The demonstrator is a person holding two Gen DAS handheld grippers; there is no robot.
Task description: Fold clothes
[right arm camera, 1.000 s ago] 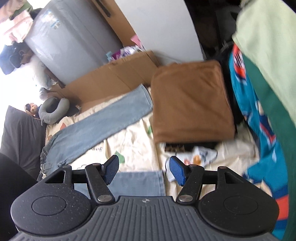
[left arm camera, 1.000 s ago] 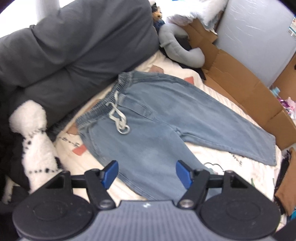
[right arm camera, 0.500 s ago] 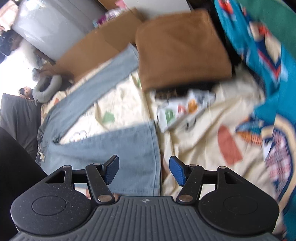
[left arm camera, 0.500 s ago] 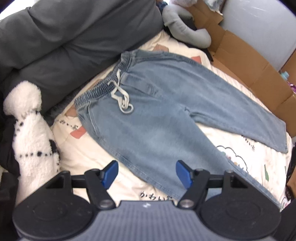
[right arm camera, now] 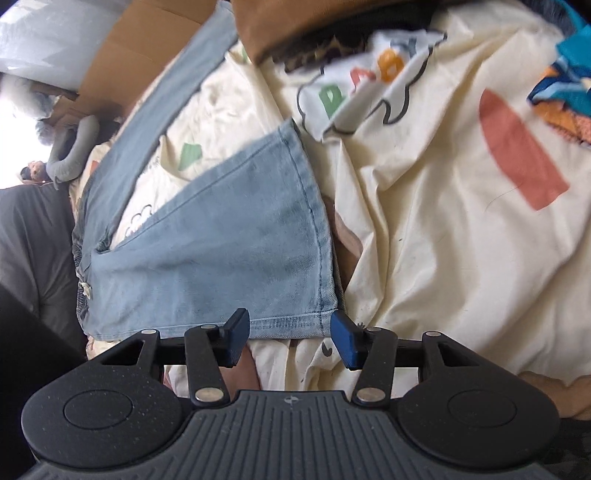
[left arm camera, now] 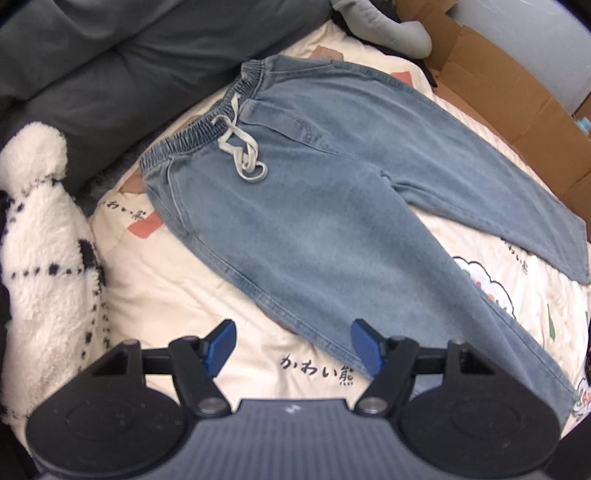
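Note:
Light blue jeans (left arm camera: 332, 192) with an elastic waist and a grey drawstring (left arm camera: 242, 151) lie spread flat on a cream printed bedsheet (left arm camera: 177, 288). My left gripper (left arm camera: 291, 343) hangs open above the near leg's side seam, its blue pads apart and nothing between them. In the right wrist view the near leg's hem (right arm camera: 291, 236) lies just ahead of my right gripper (right arm camera: 290, 328). Its jaws are closing, with the hem's lower corner between the blue pads, which stand apart from the cloth.
A dark grey cushion (left arm camera: 92, 66) and a white fluffy spotted blanket (left arm camera: 40, 258) lie left of the jeans. Cardboard boxes (left arm camera: 517, 110) line the far side. A folded brown garment (right arm camera: 314, 18) and a blue patterned cloth (right arm camera: 569, 74) lie beyond the hem.
Both grippers have come down toward the bed. The right one tipped downward onto the near leg's hem and its pads stand closer together. The left gripper's pads keep the same gap.

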